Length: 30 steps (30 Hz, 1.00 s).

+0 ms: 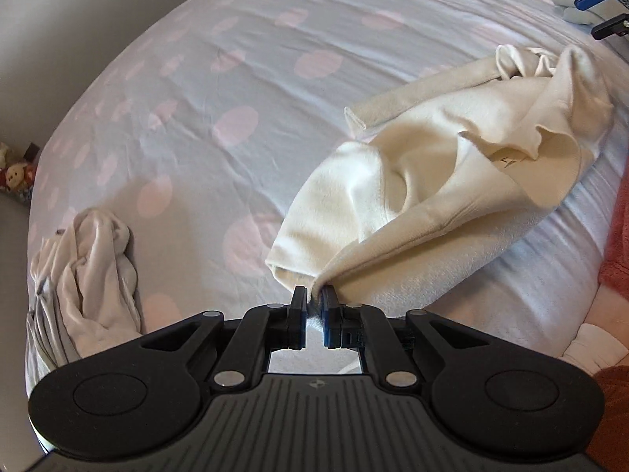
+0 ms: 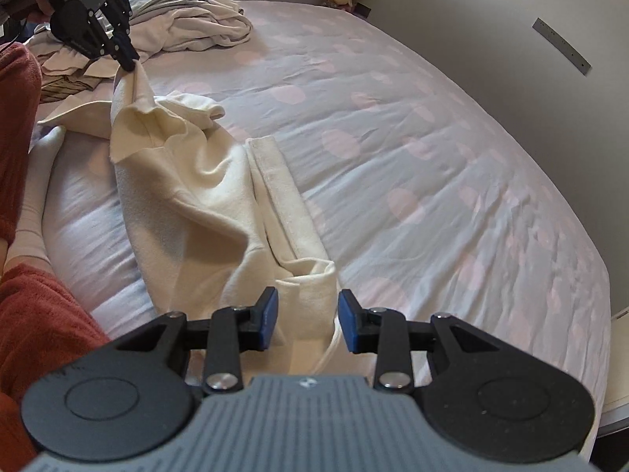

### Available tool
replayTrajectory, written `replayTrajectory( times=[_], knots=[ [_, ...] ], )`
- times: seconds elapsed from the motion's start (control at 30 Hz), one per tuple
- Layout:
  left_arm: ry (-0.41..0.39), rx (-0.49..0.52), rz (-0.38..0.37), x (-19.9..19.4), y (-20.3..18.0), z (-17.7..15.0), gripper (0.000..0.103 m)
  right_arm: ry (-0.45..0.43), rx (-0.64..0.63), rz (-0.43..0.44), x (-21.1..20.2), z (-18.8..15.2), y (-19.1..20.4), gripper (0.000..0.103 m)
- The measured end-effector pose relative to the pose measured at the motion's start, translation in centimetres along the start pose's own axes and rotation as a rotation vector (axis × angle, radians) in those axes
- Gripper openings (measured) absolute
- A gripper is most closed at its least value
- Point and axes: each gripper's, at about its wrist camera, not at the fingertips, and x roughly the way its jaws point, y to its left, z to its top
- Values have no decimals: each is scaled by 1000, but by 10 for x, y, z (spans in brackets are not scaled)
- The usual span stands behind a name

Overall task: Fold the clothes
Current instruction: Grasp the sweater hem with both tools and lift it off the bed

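While a cream garment (image 1: 432, 181) lies rumpled and stretched across the bed (image 1: 196, 78), folding has barely begun. At far left in the left wrist view, a heap of pale clothes (image 1: 86, 267) waits unfolded on the polka-dot bedcover. In the middle, the left gripper (image 1: 313, 306) is clamped tight on one corner of the cream garment, lifting it off the bed. Moving right, the cloth runs in loose twists toward the right gripper (image 2: 308, 314), whose jaws stand partly apart with the garment's other end between them; whether the pads (image 2: 268, 316) press on it is hard to tell. No neat fold shows yet: the garment needs spreading flat, and the heap is left to do.
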Motion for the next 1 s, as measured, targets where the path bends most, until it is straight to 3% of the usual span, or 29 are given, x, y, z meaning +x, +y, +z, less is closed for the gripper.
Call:
replayTrajectory(
  times=[0.17,0.3,0.4,0.57,0.67,0.9,1.0],
  knots=[
    [14,-2,-10,11,0,-7,6,1,-4,89,20,13,6,36],
    [12,-5,-24,18,2,-9,6,25,-34,208,27,13,19,36],
    [9,-3,-34,21,3,-10,6,46,-72,215,24,10,29,35],
    [4,7,-43,21,3,-9,6,6,-55,276,-2,19,30,35],
    [-3,6,-47,20,4,-8,6,8,-123,305,-8,30,44,36],
    [-20,2,-54,15,5,-10,6,89,-311,293,19,44,79,36],
    [-27,-3,-58,14,6,-12,6,139,-317,310,35,41,76,29]
  ],
)
